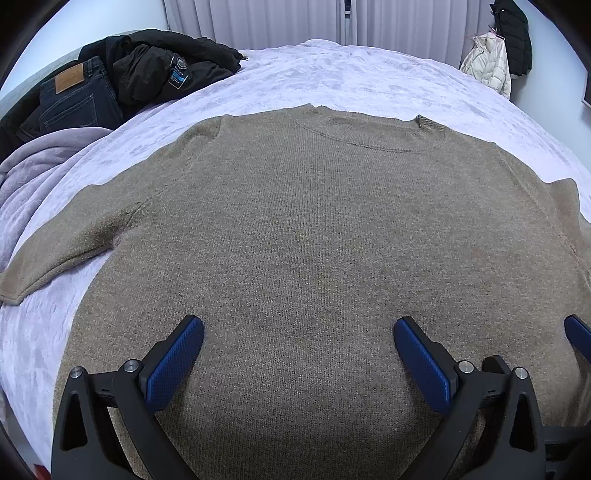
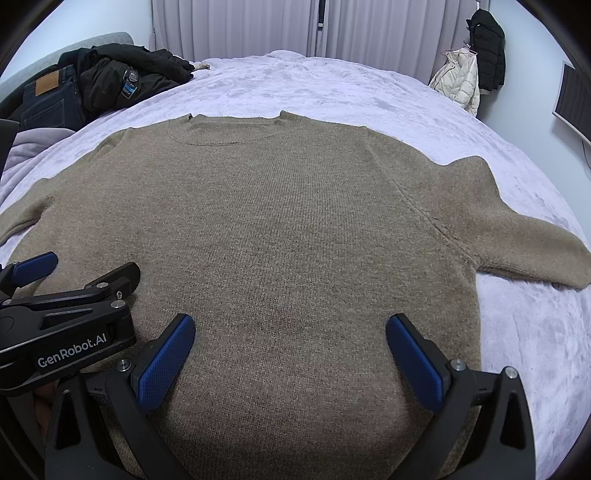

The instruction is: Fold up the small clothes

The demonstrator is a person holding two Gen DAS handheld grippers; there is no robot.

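I see 1 brown knit sweater [image 1: 295,229] lying flat and spread open on the bed [image 1: 332,77], which has a pale lilac cover. Its neckline [image 1: 365,136] points away from me toward the curtains [image 1: 258,18]; its hem end is nearest the cameras. The long axis of the body runs from me toward the far side of the bed. Its 2 sleeves extend outward: the left sleeve [image 1: 55,247] angles toward the left edge of the bed, the right sleeve [image 2: 535,251] lies out to the right.

The sweater's lower body lies directly beneath both tools. The left gripper [image 1: 299,332] has its 2 blue-padded fingers [image 1: 177,358] spread wide, holding nothing, with knit fabric showing between them. The right gripper [image 2: 290,330] is likewise spread wide and empty, over the lower body slightly right of the left one. I cannot tell whether either set of fingers touches the fabric. In the right wrist view the left tool sits just beside the right one, on its left.

At the far left corner of the bed I count 1 pair of dark jeans [image 1: 77,99] and 1 black jacket [image 1: 162,62], touching each other. A bunched lilac blanket [image 1: 37,162] lies below them. On the right wall hang 2 coats: 1 cream [image 2: 460,79], 1 black [image 2: 489,51].
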